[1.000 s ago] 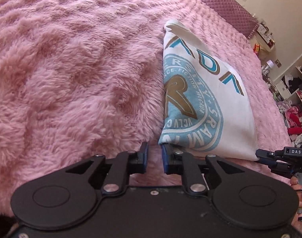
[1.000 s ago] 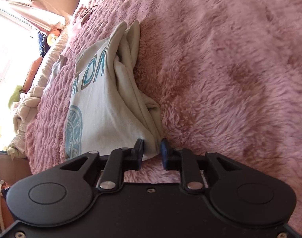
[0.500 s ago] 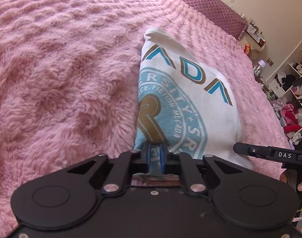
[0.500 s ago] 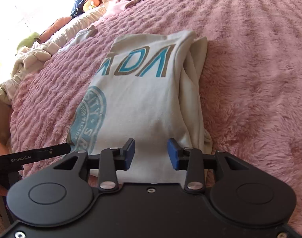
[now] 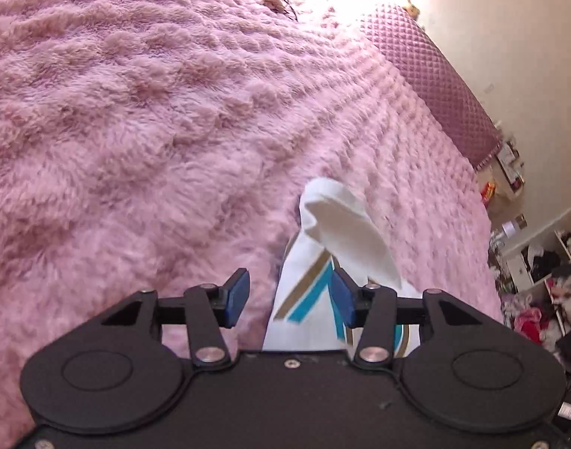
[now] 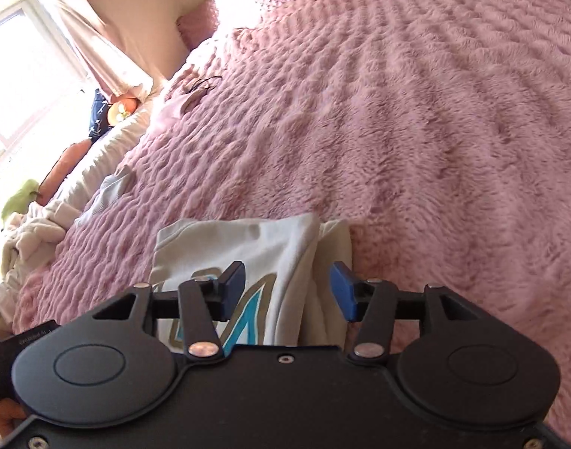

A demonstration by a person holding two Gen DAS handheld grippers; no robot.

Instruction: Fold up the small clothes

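Observation:
A folded white T-shirt (image 5: 337,235) with teal and gold lettering lies on the pink fluffy bedspread (image 5: 135,119). My left gripper (image 5: 289,299) is open, its blue pads apart above the shirt's left edge; the shirt's far corner sticks up. In the right wrist view the same shirt (image 6: 255,247) lies just under and ahead of my right gripper (image 6: 287,292), which is open wide above its right folded edge. Neither gripper holds cloth.
A quilted purple headboard (image 5: 427,75) stands at the far edge. A pile of pale clothes (image 6: 27,228) lies at the bed's left side by the window. Cluttered shelves (image 5: 540,280) stand to the right. A small cord (image 6: 203,84) lies far up the bed.
My left gripper, shut on the shirt's edge half a second ago, has opened and let go. Both grippers moved forward over the shirt; the right one opened wider.

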